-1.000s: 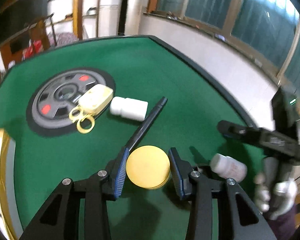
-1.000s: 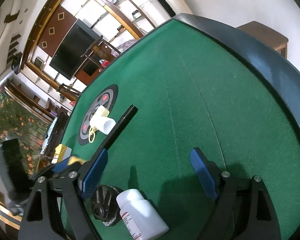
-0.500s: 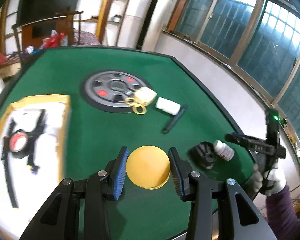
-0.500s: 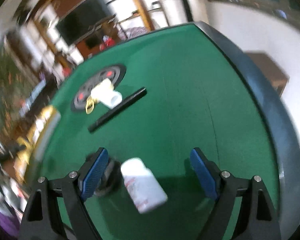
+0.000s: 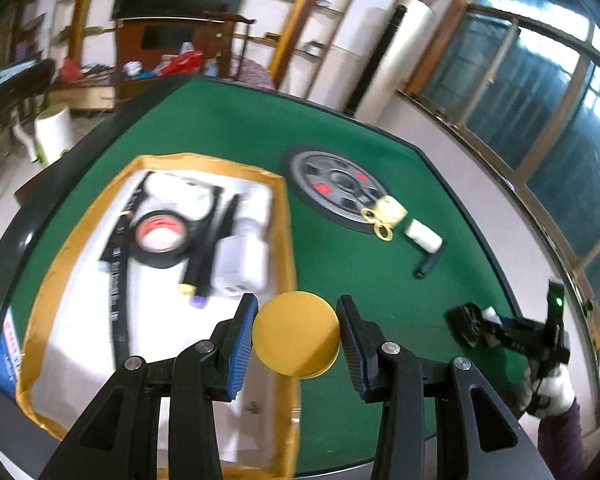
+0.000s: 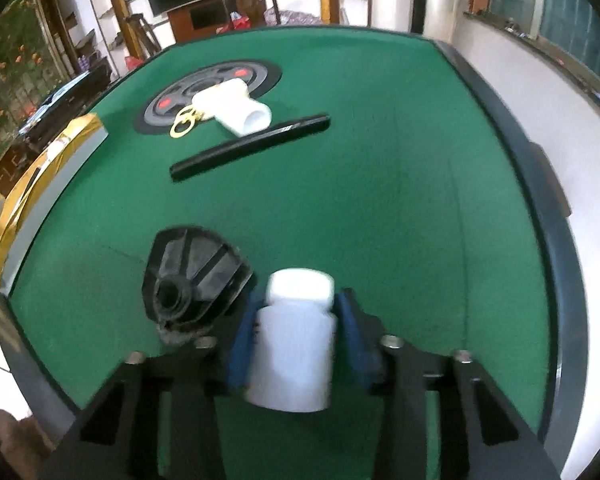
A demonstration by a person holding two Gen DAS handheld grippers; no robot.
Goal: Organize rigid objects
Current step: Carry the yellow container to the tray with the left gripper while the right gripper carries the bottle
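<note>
round flat yellow disc [image 5: 296,334]: gripped edge-on, above gold-edged white tray [image 5: 48,292] rim | white plastic pill bottle [image 6: 294,344]: cap forward, clamped, blurred, probably just off green surface [image 6: 380,184]

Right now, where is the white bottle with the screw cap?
In the right wrist view the white bottle sits between the right gripper's blue pads, low at centre, just right of the black ribbed part on the green table.

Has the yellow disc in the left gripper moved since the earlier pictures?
Yes. The yellow disc, held in the left gripper, went from the black stick to the tray's gold rim.
</note>
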